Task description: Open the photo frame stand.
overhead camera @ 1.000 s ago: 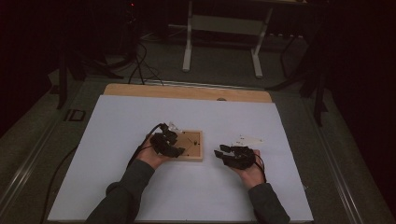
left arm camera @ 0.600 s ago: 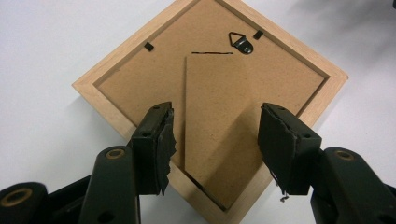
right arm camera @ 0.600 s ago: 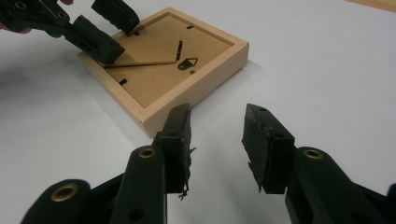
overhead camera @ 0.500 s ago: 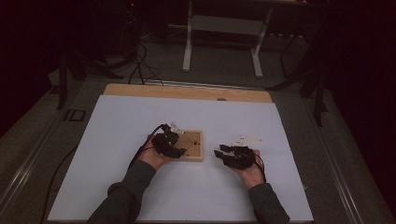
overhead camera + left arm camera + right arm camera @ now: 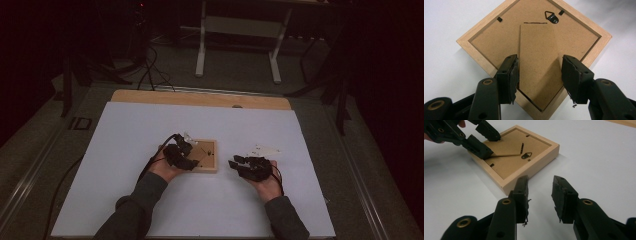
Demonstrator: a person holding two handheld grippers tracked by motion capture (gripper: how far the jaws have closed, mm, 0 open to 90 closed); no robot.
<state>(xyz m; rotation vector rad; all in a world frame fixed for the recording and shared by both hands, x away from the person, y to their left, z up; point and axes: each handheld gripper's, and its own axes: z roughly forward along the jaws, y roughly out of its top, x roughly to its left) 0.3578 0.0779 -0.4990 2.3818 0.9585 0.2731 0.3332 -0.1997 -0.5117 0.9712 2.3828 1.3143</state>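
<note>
left gripper view: left tongs gaping astride the picture frame stand; closing askew could skid it. right tongs agape, empty.

the high view looks forward and down from above the person's side, far enough off to take in the whole white-covered desk and the dark floor beyond. the left gripper view sits close over the back of the light wooden square picture frame, looking down between the left claw. the right gripper view looks low across the desk between the right claw, sharing that frame and the left claw farther off.
</note>
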